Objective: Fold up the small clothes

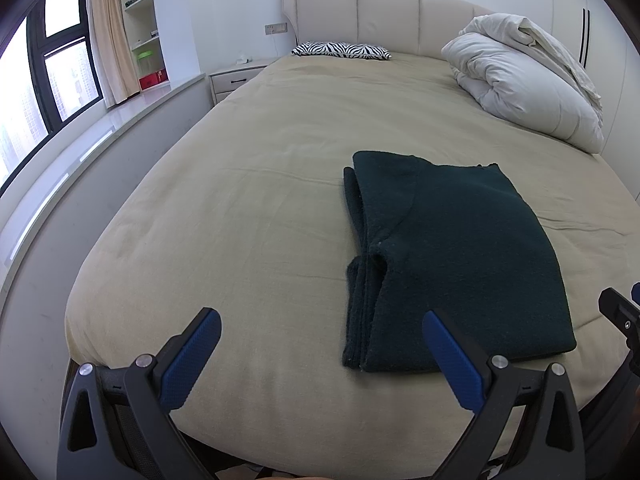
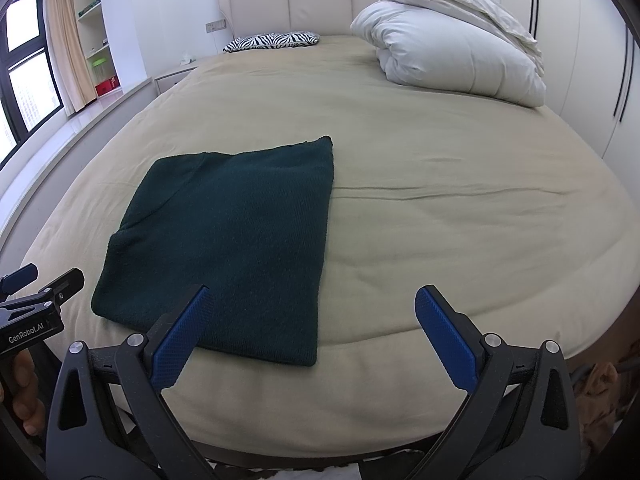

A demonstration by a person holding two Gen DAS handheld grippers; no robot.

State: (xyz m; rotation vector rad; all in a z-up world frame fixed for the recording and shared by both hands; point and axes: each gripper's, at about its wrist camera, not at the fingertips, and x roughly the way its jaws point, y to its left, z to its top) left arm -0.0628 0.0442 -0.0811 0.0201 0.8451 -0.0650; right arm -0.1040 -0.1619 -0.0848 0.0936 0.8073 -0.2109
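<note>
Bed [image 1: 248, 208] with tan cover carries everything; using it as the landmark. White duvet [image 1: 528, 80] is bundled at its head end on the right, and a zebra pillow [image 1: 340, 49] lies against the headboard, both well apart from the work.

Dark green knit garment [image 2: 224, 240] lies at the foot end of the bed, near the front edge, already folded into a flat rectangle. Stacked layers show along its left edge in the left wrist view. Judgement: folding of this piece looks done or nearly so; maybe one more halving or squaring-up remains, no way to confirm.

Left gripper [image 1: 320, 336] hangs over the foot edge of the bed, jaws spread wide, holding nothing. Right gripper [image 2: 314, 312] does the same just right of it, spread wide and empty, with its left finger drawn over the garment's near corner; contact is unclear.

Hard to tell:
- garment type, as sleeves and collar are tucked out of sight
- underside layers
- whether other clothes are waiting; none in frame
- floor below the bed, cut off by the gripper bodies
</note>
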